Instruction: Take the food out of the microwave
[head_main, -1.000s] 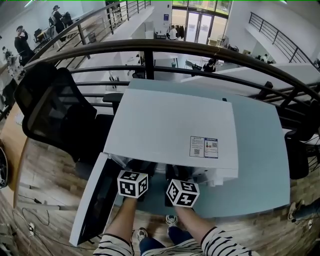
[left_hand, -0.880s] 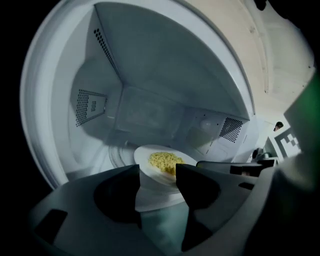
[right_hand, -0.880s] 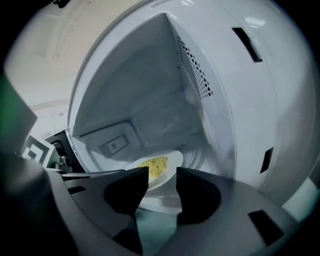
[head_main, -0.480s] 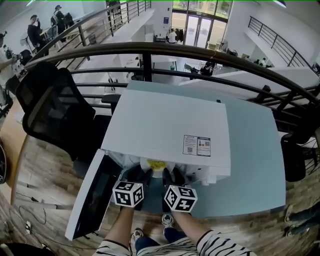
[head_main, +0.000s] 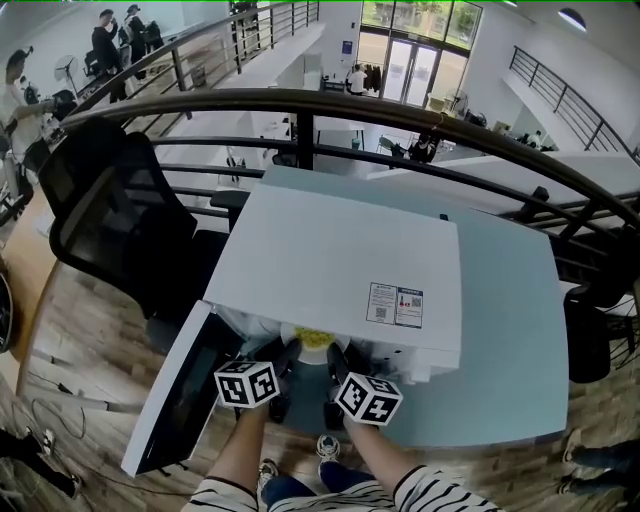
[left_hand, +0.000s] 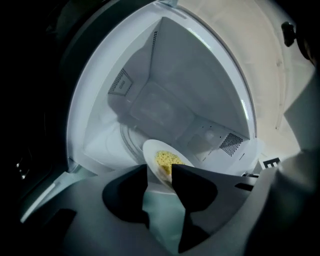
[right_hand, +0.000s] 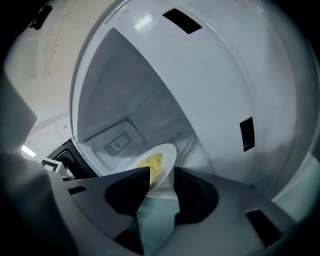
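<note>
A white plate (head_main: 313, 340) of yellow food shows at the mouth of the white microwave (head_main: 330, 270), whose door (head_main: 175, 395) hangs open to the left. My left gripper (head_main: 288, 355) holds the plate's left rim and my right gripper (head_main: 338, 360) its right rim. In the left gripper view the plate (left_hand: 165, 161) sits tilted between the jaws of the left gripper (left_hand: 160, 172), in front of the lit cavity (left_hand: 165, 100). In the right gripper view the plate (right_hand: 159, 159) is wedged between the jaws of the right gripper (right_hand: 161, 177). Both pairs of jaws are closing on the rim.
The microwave stands on a pale blue table (head_main: 510, 330). A black office chair (head_main: 110, 230) is at the left beside the open door. A dark curved railing (head_main: 400, 105) runs behind the table, with people far off beyond it.
The plate, hidden inside a second ago, now shows at the microwave's mouth between the two grippers. Both marker cubes have drawn back toward me, and the left one has rolled.
</note>
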